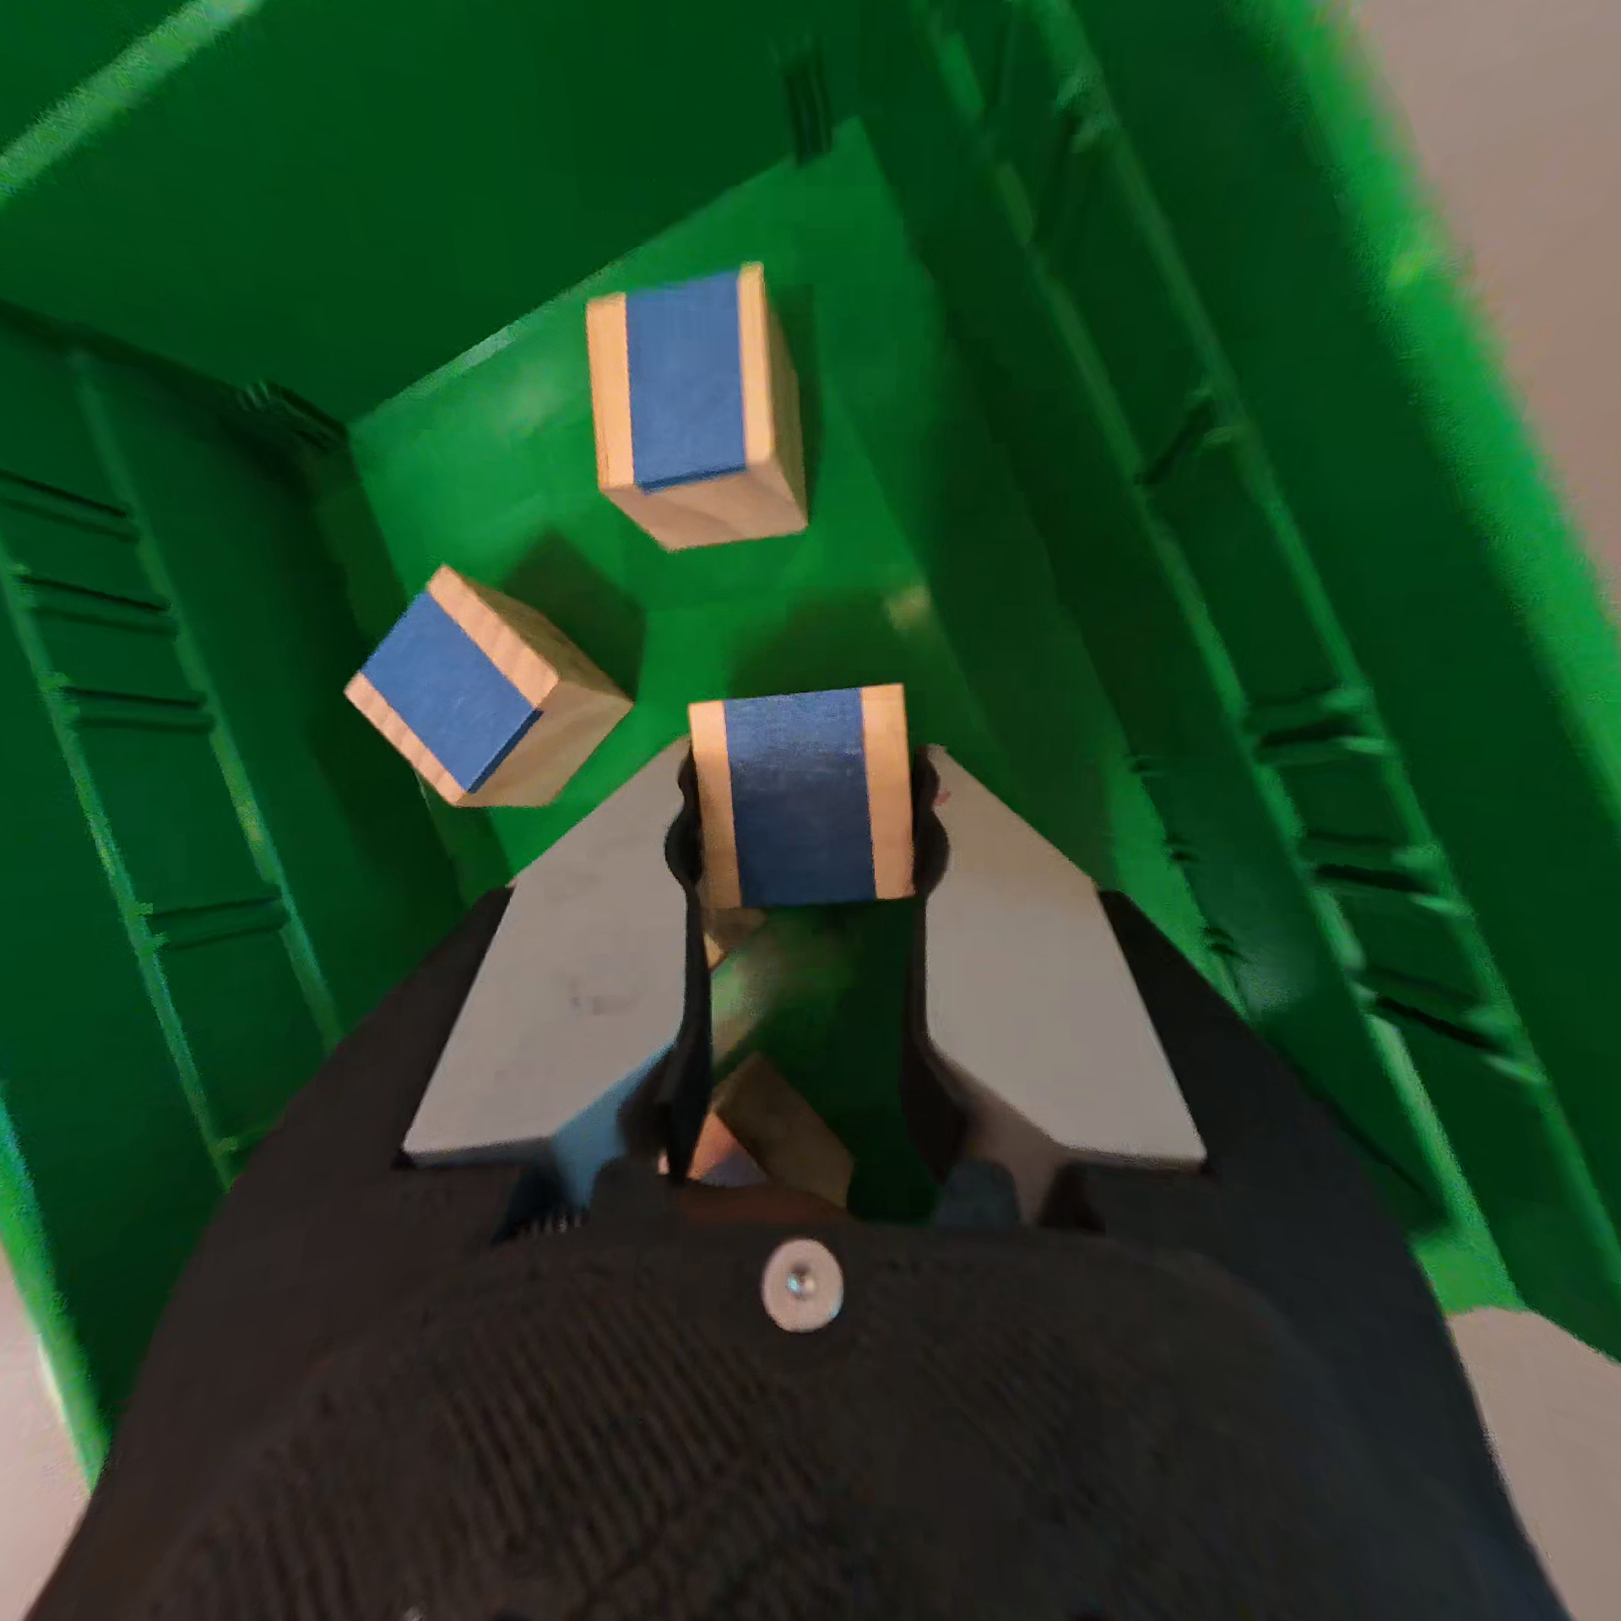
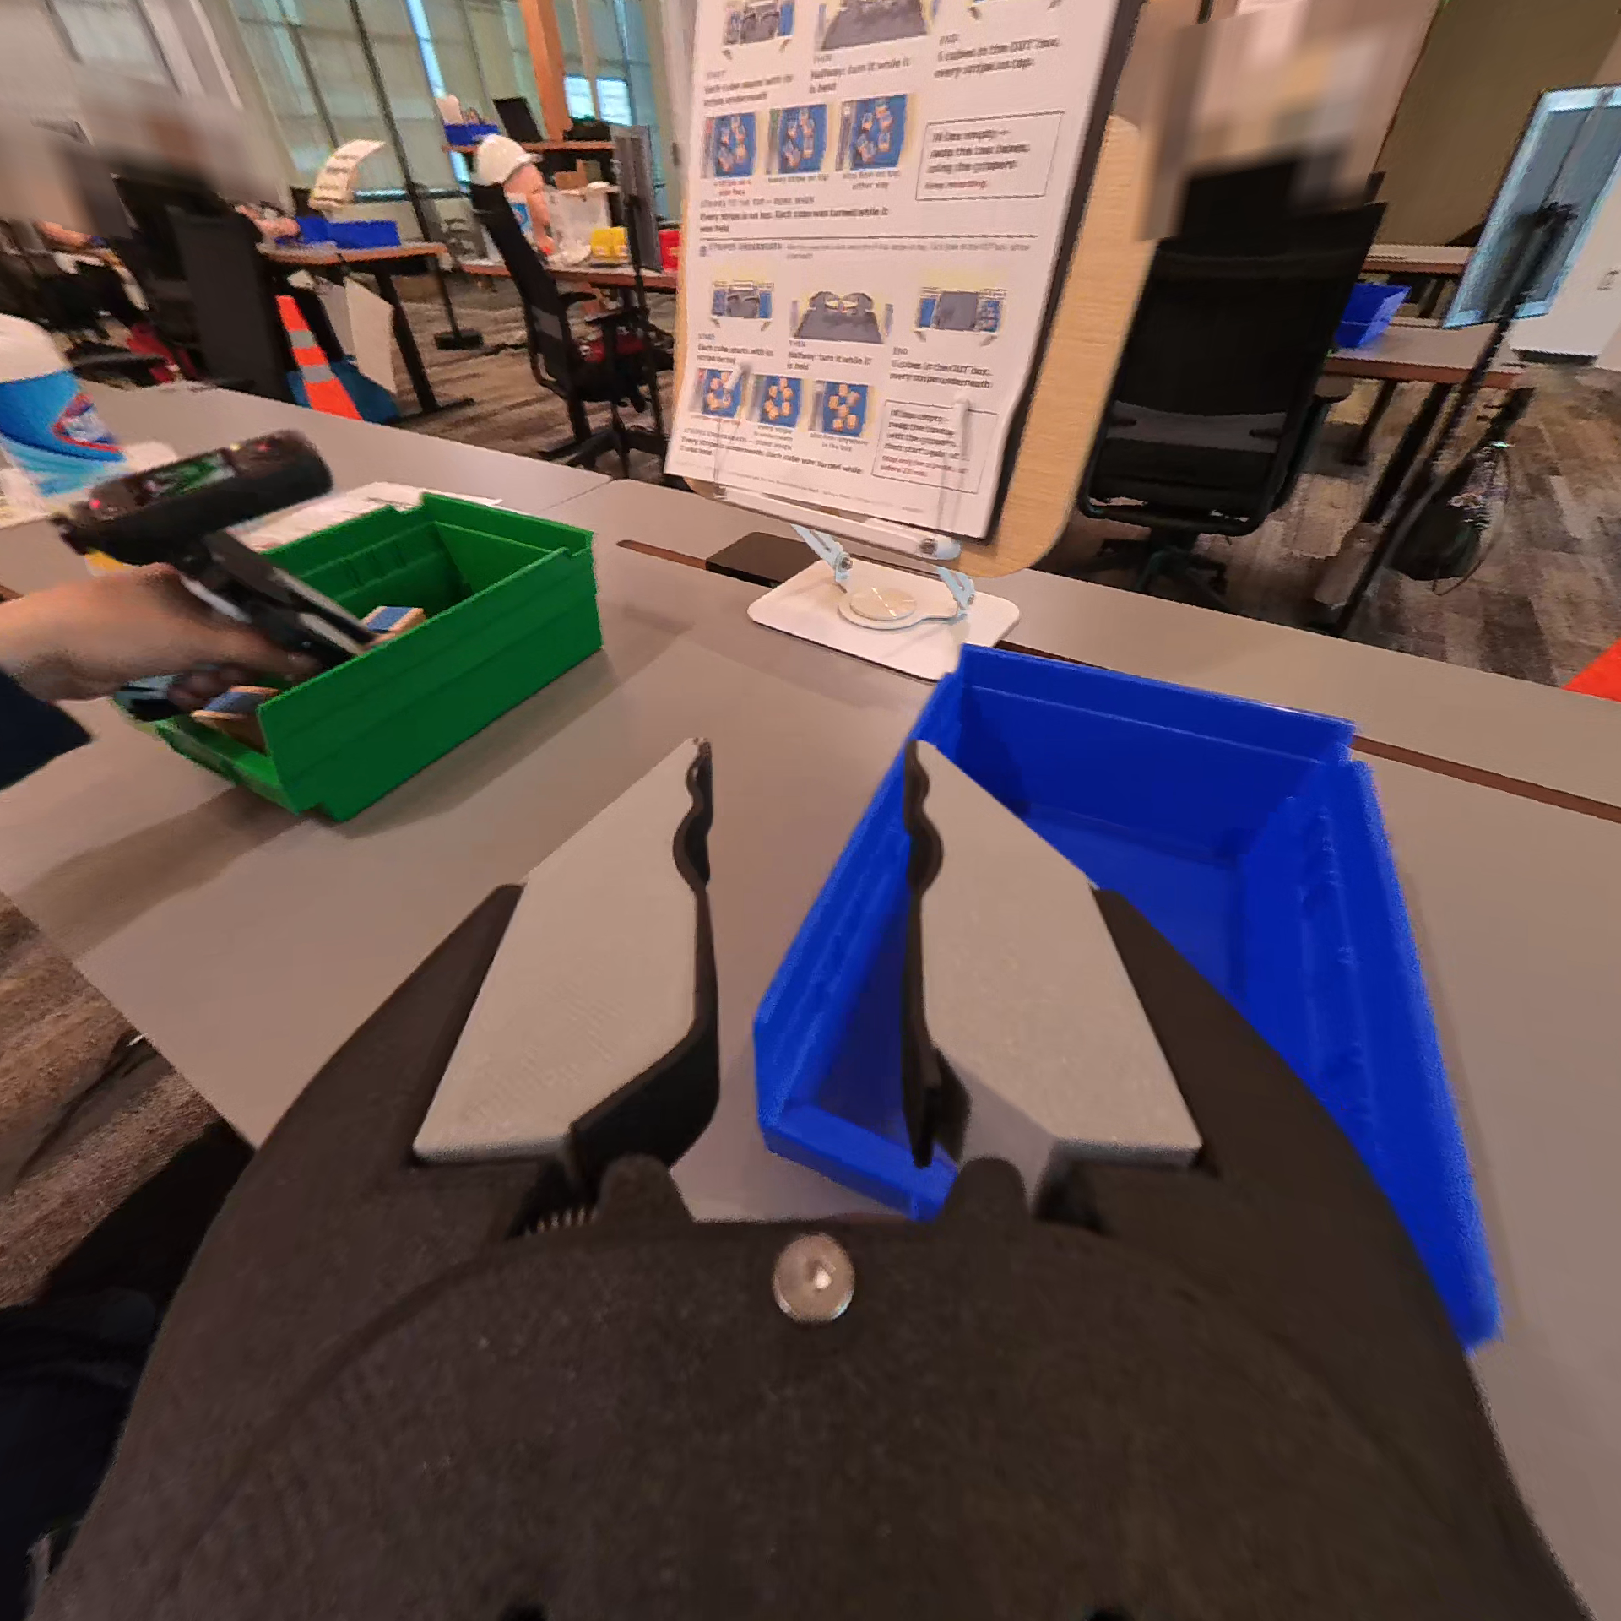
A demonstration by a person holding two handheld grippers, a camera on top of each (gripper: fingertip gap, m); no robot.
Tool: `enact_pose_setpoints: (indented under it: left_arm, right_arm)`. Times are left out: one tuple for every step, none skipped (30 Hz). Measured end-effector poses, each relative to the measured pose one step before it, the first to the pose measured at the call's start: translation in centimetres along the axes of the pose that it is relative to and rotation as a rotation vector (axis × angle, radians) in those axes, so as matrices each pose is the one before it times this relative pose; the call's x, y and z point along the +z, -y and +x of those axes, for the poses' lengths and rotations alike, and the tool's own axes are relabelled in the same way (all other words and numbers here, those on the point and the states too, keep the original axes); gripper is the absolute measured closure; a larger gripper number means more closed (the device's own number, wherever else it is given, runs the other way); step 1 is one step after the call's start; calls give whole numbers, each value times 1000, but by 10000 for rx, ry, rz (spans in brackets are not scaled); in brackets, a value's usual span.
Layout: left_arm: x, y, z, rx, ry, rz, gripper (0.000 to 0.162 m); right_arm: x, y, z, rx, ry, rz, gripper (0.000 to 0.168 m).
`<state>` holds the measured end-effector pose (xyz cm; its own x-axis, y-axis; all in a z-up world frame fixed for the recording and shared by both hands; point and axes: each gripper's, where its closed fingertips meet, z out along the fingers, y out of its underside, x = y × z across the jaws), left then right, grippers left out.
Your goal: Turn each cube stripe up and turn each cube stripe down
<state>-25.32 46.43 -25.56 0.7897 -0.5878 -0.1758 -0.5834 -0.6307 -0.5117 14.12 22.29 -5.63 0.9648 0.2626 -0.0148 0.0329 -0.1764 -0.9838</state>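
In the left wrist view my left gripper [image 1: 803, 789] is shut on a wooden cube with a blue stripe [image 1: 800, 796], stripe facing the camera, held above the floor of the green bin [image 1: 263, 219]. Two more striped cubes lie in the bin, one far [image 1: 693, 399] and one left [image 1: 478, 689], both stripe up. Another cube [image 1: 772, 1131] shows partly below the fingers. In the right wrist view my right gripper [image 2: 807, 763] is open and empty above the table, at the left wall of the blue bin [image 2: 1298, 877]. The left gripper [image 2: 289, 614] reaches into the green bin [image 2: 439, 684].
A paper instruction sheet on a white stand [image 2: 877, 605] stands at the table's far side behind the bins. A hand [image 2: 114, 631] holds the left gripper. A blue-and-white container [image 2: 44, 412] sits far left. Office chairs and desks stand beyond the grey table [image 2: 263, 921].
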Motion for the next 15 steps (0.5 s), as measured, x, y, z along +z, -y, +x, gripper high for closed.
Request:
enact_pose_setpoints:
  left_arm:
    - [-978, 729, 385, 141, -111, 632, 116]
    - [-1275, 863, 319, 164, 21, 720, 116]
    - [-1582, 1187, 469, 219, 17, 907, 116]
    - [-1870, 1628, 1001, 281, -206, 1174, 116]
    - [-2050, 2039, 1714, 295, -515, 1361, 116]
    - [-2055, 2312, 2292, 326, -729, 1427, 116]
    - [-1833, 2435, 2566, 434, -726, 1408, 116]
    - [-1496, 2407, 2441, 555, -511, 1292, 116]
    - [-1170, 2245, 2261, 642, -343, 1118, 116]
    - [-967, 2176, 2358, 690, -400, 1072, 116]
    - [-747, 2104, 2490, 650, -500, 1069, 116]
    - [-442, 1842, 2353, 581, -467, 917, 116]
    - [-128, 1366, 2035, 603, -336, 634, 117]
    - [76, 842, 1636, 623, -171, 297, 117]
    - [162, 527, 1344, 550, -100, 92, 117]
  right_arm:
    - [181, 70, -864, 90, 396, 44, 127]
    - [311, 8, -1075, 160, 533, 32, 127]
    - [484, -188, -1279, 197, 656, -72, 127]
    - [645, -333, -1424, 222, 751, -151, 126]
    - [816, -365, -1541, 242, 835, -140, 124]
    - [963, -394, -1654, 273, 912, -119, 122]
    - [1107, -443, -1734, 328, 988, -126, 121]
    - [1231, -434, -1789, 398, 1083, -80, 120]
    - [1329, -490, -1792, 457, 1159, -75, 118]
    - [1399, -556, -1699, 519, 1206, -88, 115]
    - [1418, -593, -1493, 604, 1203, -57, 113]
    - [1372, -707, -1171, 687, 1118, -110, 108]
    - [1257, -790, -809, 708, 963, -178, 103]
    - [1078, -742, -599, 593, 829, -195, 98]
    - [824, -575, -486, 412, 697, -145, 97]
